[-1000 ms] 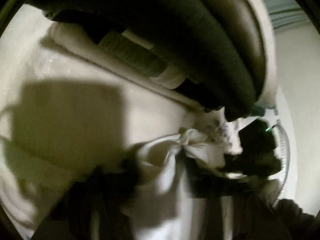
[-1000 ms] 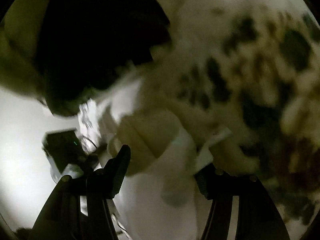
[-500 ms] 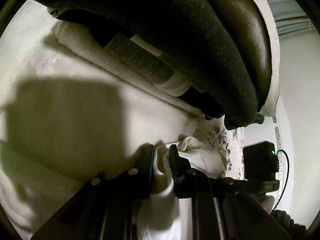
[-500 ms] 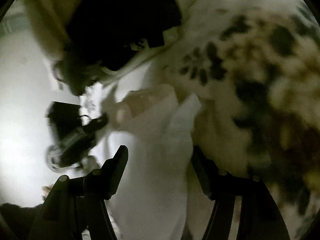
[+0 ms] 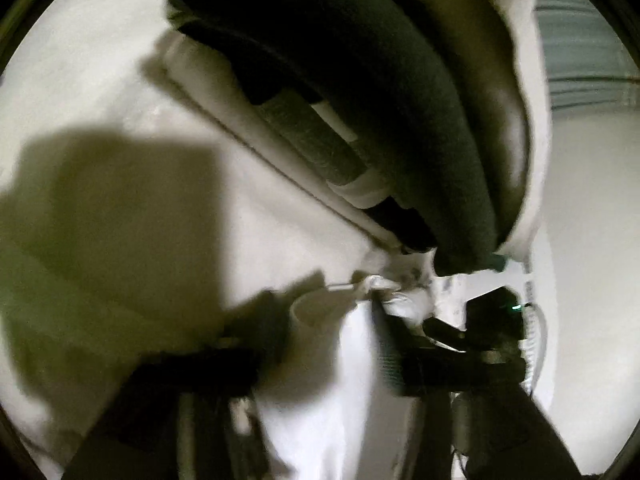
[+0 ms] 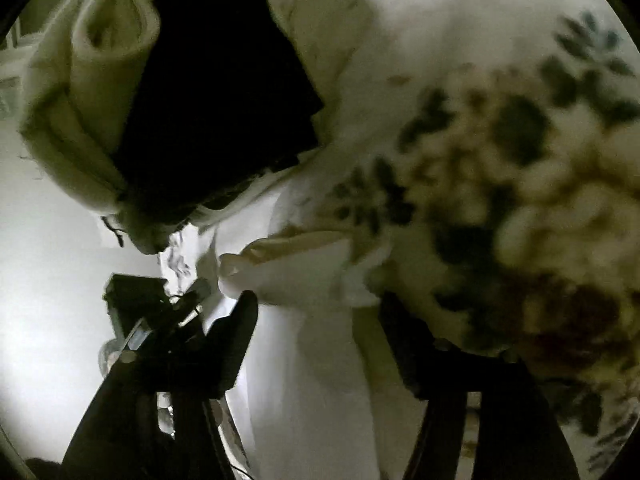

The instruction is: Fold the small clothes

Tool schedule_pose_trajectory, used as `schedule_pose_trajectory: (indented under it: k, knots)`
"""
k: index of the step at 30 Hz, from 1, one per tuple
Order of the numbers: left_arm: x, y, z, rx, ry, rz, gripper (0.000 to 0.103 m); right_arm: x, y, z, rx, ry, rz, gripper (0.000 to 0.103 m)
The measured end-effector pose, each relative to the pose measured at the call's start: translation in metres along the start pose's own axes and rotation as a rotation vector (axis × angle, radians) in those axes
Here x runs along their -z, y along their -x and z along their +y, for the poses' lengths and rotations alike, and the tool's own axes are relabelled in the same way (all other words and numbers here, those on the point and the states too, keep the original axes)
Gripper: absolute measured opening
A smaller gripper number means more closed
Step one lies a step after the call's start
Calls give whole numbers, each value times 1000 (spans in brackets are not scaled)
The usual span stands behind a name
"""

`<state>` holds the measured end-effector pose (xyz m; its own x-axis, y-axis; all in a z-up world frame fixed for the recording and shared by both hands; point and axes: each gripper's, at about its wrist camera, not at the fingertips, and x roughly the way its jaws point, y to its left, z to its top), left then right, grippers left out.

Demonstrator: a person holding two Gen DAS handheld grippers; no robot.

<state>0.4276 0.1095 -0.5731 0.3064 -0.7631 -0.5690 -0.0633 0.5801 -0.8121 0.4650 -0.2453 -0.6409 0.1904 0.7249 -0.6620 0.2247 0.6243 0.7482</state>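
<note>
Left hand-held gripper (image 5: pixel 332 344) has its jaws apart, having just sprung open, and the white garment (image 5: pixel 340 368) lies loose in the gap with neither pad pressing it. Over on the right wrist view, the right hand-held gripper (image 6: pixel 316 328) stands wide too, jaws widening a touch, and the same white garment (image 6: pixel 304 360) runs up between the fingers (image 6: pixel 236 336), its rolled end just past the tips (whether the pads bite it, I cannot tell). The garment lies on a white bedsheet (image 5: pixel 248 208). A stack of folded clothes (image 5: pixel 320 136), dark and grey over white, sits just beyond it. A floral-print cover (image 6: pixel 500 152) fills the right side.
</note>
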Motion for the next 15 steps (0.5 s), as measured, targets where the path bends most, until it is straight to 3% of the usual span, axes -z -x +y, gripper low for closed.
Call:
schedule_pose_trajectory:
  k: [2, 6, 7, 8, 9, 10, 15]
  knots:
    - [4, -5, 0, 17, -15, 20, 57, -2, -10, -8, -14, -6, 36, 66]
    - [7, -26, -16, -20, -122, 78, 57, -16, -28, 0, -46, 86, 87, 66]
    - [6, -28, -19, -29, -141, 78, 54, -14, -32, 4, -46, 107, 88, 62]
    - [7, -30, -23, -37, -157, 75, 54, -16, -36, 9, -42, 119, 75, 53]
    - [6, -31, -28, -50, -181, 68, 31, -17, -37, 12, -42, 117, 68, 19]
    - [6, -32, -34, -65, -205, 74, 6, -17, -40, 18, -49, 114, 66, 10]
    - [14, -13, -55, -73, -270, 49, 6, 6, -25, 35, -62, 146, -7, 5]
